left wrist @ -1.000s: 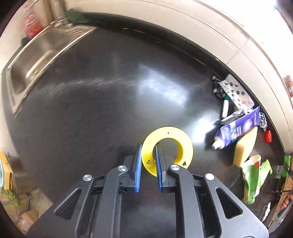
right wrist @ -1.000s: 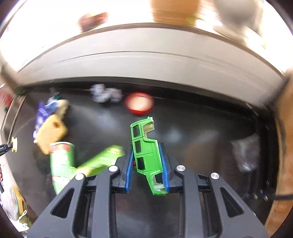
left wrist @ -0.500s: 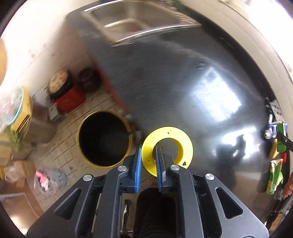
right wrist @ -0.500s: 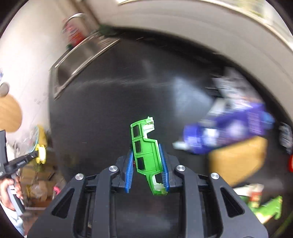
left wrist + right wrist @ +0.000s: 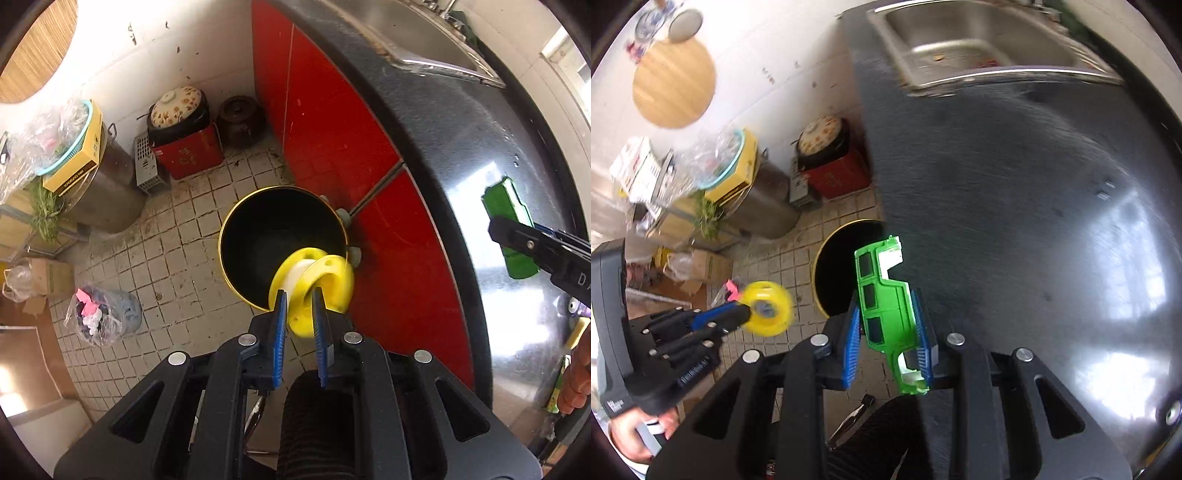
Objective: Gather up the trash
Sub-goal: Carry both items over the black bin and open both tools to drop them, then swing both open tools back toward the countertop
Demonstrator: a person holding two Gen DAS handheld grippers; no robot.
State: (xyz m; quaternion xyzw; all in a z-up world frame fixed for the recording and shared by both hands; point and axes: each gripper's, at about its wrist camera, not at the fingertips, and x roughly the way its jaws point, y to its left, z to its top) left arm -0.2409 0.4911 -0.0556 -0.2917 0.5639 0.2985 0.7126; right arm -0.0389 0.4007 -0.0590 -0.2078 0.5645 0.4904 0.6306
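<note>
1. One black counter fills the right of both views, with one steel sink set in its far end. Red cabinet doors show below its edge in the left wrist view.
2. One tiled floor lies beside the counter. On it stand one steel pot, one red box with a flowered lid on top, one dark jar and one bag of scraps.
3. One bin, black inside with a yellow rim, stands on the floor against the cabinet, its mouth open.
4. Two grippers are in view. The left gripper points steeply down with its blue pads narrow, clamped on one yellow spool. The spool sticks out past the fingertips and hangs over the bin's near rim; it looks blurred.
5. The right gripper is closed on one green toy car shell, gripped by its sides. The shell stands on end between the pads and reaches well past them, over the counter's edge just beside the bin.
6. Each gripper shows in the other's view: the left one at the lower left of the right wrist view, the right one at the right edge of the left wrist view.
</note>
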